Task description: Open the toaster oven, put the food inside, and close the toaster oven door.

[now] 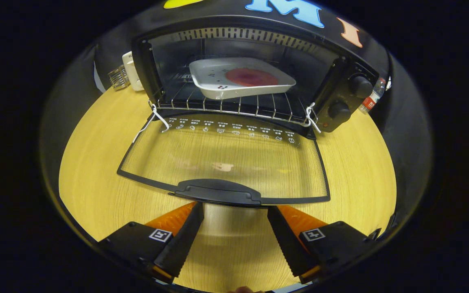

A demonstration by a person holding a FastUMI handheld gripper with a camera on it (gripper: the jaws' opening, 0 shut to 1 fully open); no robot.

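Closing step pending: food dish (240, 81) already sits on the rack inside the toaster oven (340, 77), door (226, 162) folded flat. Gripper (234, 211) spread wide, empty, fingertips flanking the handle (218, 191); next it must lift the door.

Pale wooden table (96, 179) carries open toaster oven (342, 87); small clear container (118, 77), white box (130, 71) beside it; bottle (373, 97) opposite.

Built as a two-finger gripper (234, 206) with wedge-shaped fingers (181, 240) — tapered toward the tips, serrated along inner edges, ribbed on outer faces. Set apart, clamped on nothing. Marked with a square coded tag (160, 235) on each blocky base.
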